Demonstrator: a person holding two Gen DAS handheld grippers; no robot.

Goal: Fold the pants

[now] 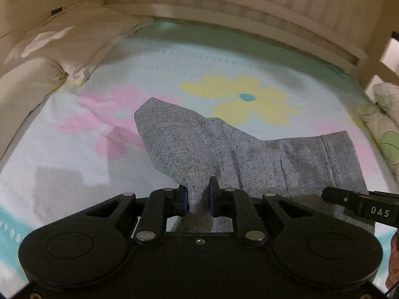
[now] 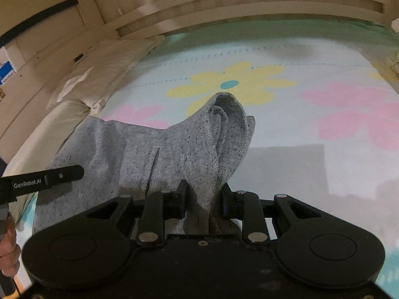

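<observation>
- Left gripper (image 1: 198, 194), nearest the lens in the left view, is clamped on a narrow bunch of the grey pants (image 1: 249, 154); only a thin tongue of cloth sits between the blue pads (image 1: 185, 199). With so little caught, I judge a tug could pull it free and drop that side.
- Right gripper (image 2: 203, 196) is closed on a thicker, rolled wad of the pants (image 2: 139, 154), with folds standing up past the fingers. A wad that bulky may hold several layers, so a hidden layer could slide out while the outer one stays pinched.
- Pants hang between the two grippers, raised off the flowered sheet (image 1: 99, 79), with the far part still draped toward the bed. If the hands travel at unequal pace, the span will probably twist and the fold will land crooked.
- Slack cloth sags below the left jaws, close to the linkage; it could snag there when the grip lets go.
- Each gripper shows at the edge of the other's view: the right finger (image 1: 349, 199) close beside the left, the left one (image 2: 47, 180) over the cloth. Brought nearer, they might knock together.
- Pillow (image 1: 69, 39) lies at the far left of the bed, well apart from the pants; a long forward carry could lay the hem against it and leave a ridge.
- Both views are blurred, so the exact edge being held cannot be told.
</observation>
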